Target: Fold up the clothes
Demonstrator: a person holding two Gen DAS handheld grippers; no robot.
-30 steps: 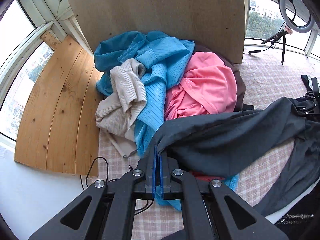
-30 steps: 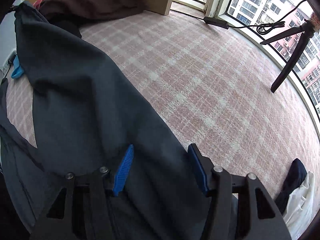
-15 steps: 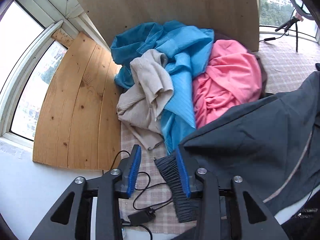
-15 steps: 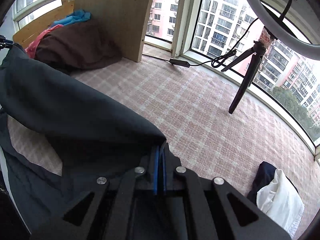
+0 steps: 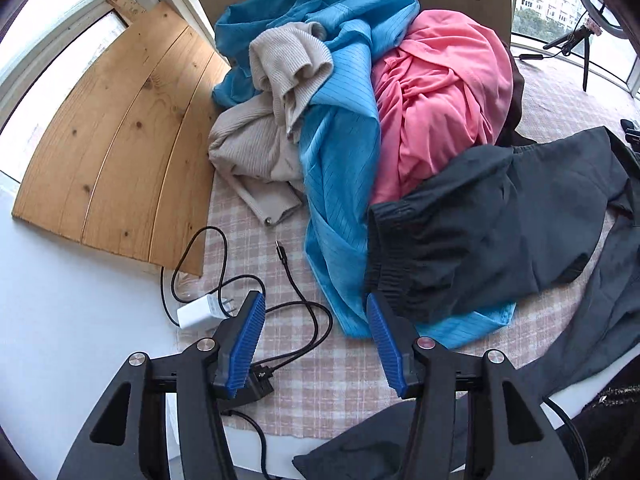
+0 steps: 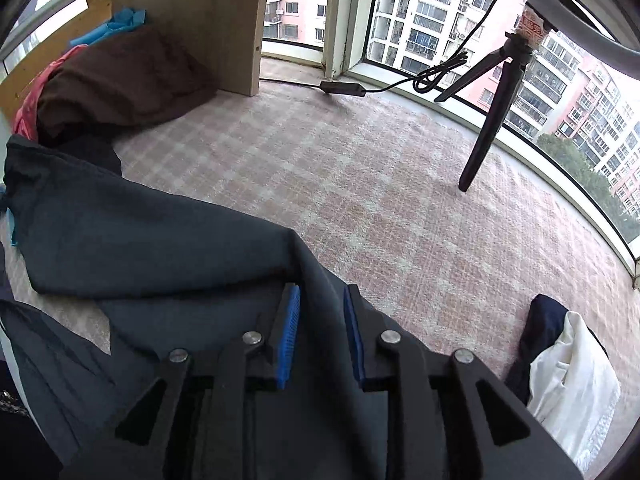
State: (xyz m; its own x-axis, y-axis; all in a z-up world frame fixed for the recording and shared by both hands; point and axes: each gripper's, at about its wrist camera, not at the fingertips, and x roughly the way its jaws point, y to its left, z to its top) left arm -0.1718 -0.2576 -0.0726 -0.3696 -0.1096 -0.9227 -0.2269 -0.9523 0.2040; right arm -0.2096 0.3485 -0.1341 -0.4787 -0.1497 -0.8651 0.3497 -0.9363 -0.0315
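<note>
Now, left hand-held gripper [image 5: 316, 344]: spread wide, holding nothing.
Right hand-held gripper [image 6: 320, 320]: partly spread, trousers between its fingers.
Trousers [image 5: 500, 224]: on checked cloth [image 5: 320, 372], at 3 o'clock from pile [image 5: 340, 92].

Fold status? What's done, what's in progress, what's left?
Done: nothing visibly folded. In hand: the dark grey garment is spread on the checked cloth; left claw is open and empty, right claw open with fabric between its fingers. Left: the blue, beige and pink clothes remain heaped.
</note>
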